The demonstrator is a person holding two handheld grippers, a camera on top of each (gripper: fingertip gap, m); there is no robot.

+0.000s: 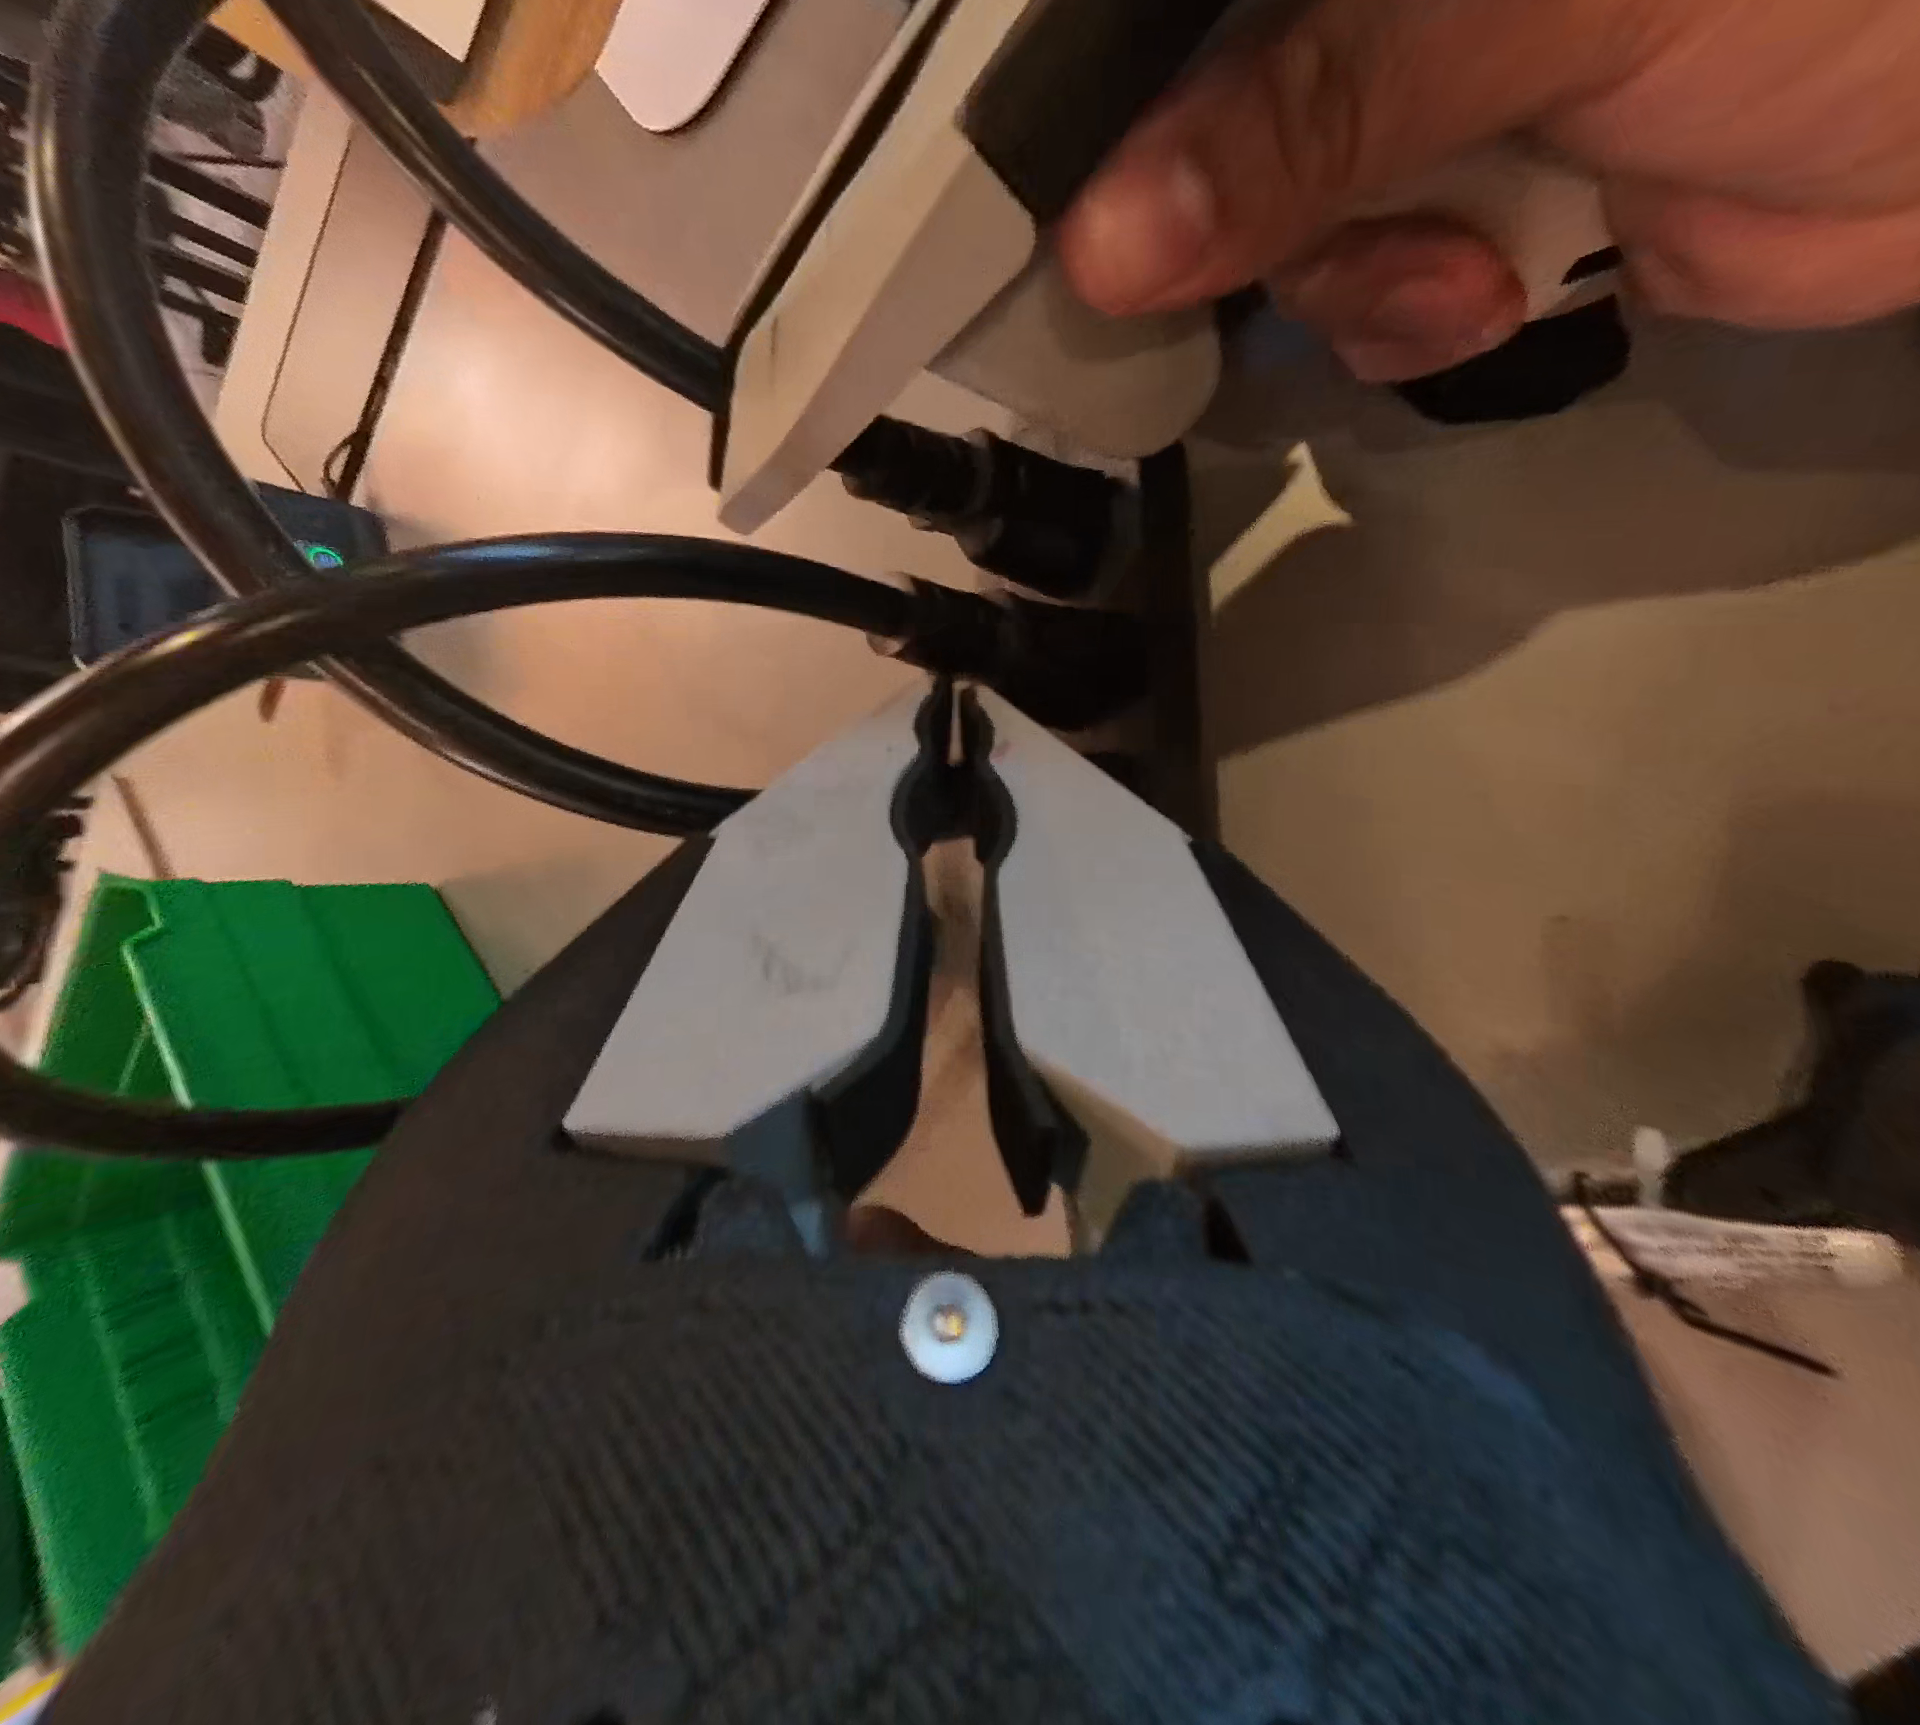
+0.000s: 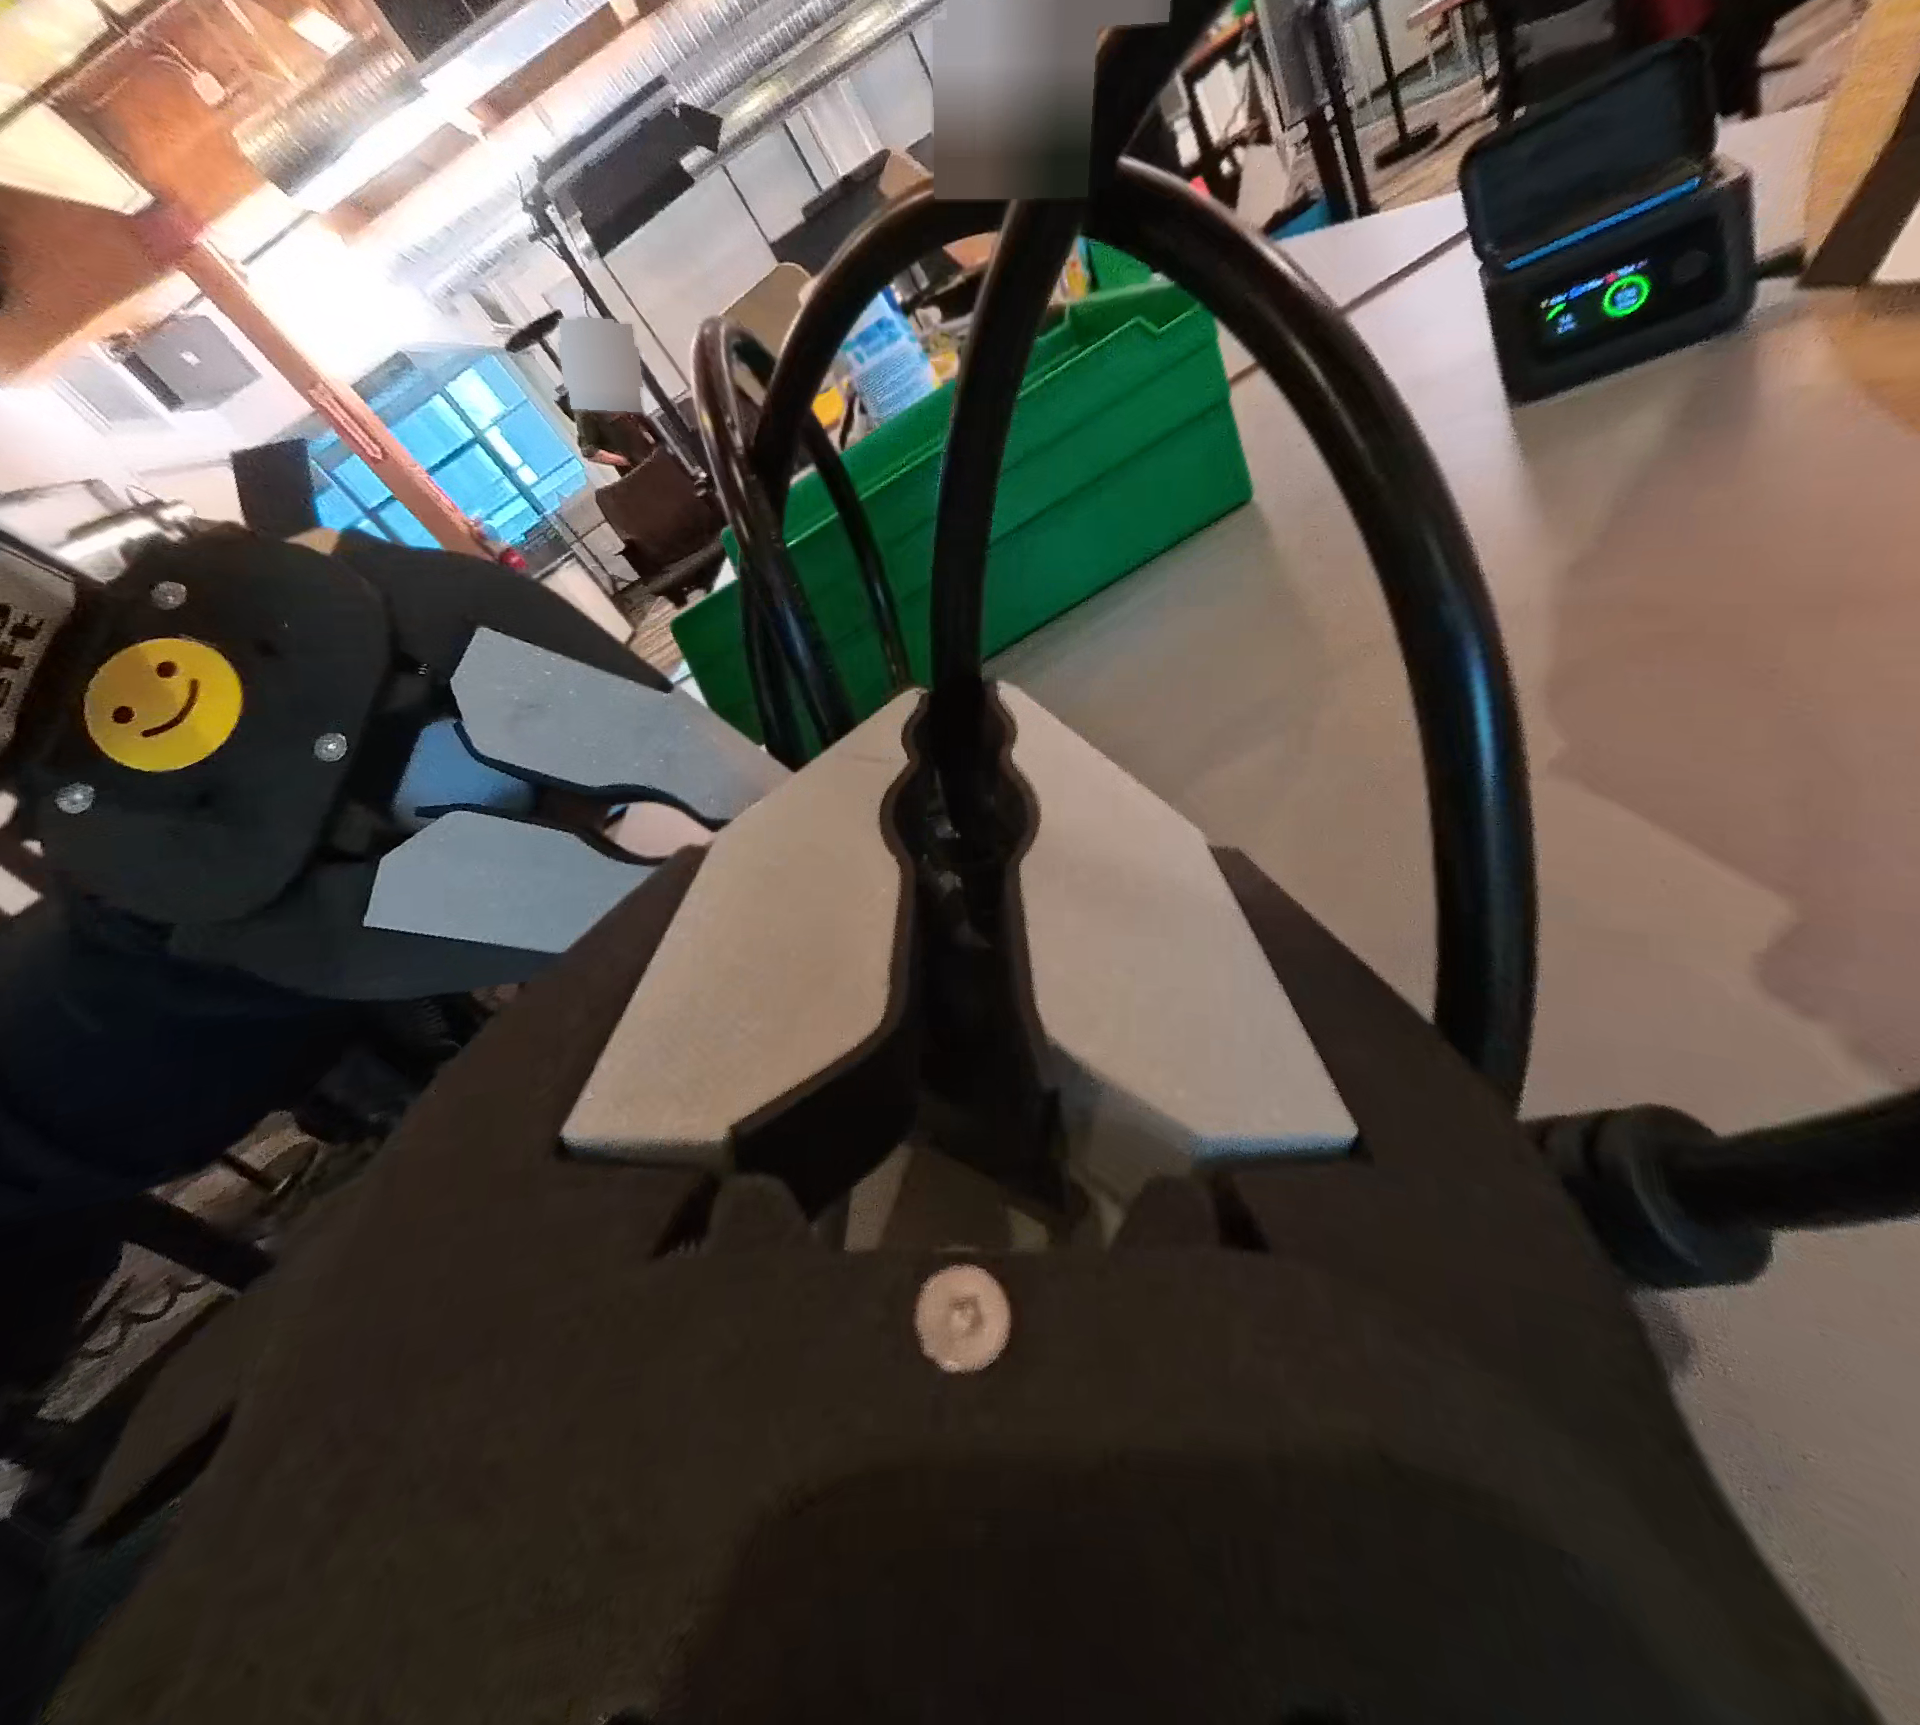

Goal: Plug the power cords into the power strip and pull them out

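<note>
In the left wrist view two black plugs sit in the edge-on black power strip (image 1: 1179, 595): an upper plug (image 1: 997, 501) and a lower plug (image 1: 1029, 647). My left gripper (image 1: 956, 719) is shut with nothing between its pads, its tips just under the lower plug's cord end. My right gripper (image 1: 925, 454), held by a hand (image 1: 1507, 117), comes down from above and is closed around the upper plug's ribbed neck. In the right wrist view the right gripper (image 2: 961, 719) is shut on that black power cord (image 2: 966, 480), which rises out between its fingers. The left gripper (image 2: 665, 818) shows at the left.
A green bin (image 2: 1039, 512) stands on the grey table (image 2: 1662, 636); it also shows in the left wrist view (image 1: 208, 1052). A black power station with a lit screen (image 2: 1621, 293) is at the far right. Black cord loops (image 2: 1455, 636) arch around the grippers.
</note>
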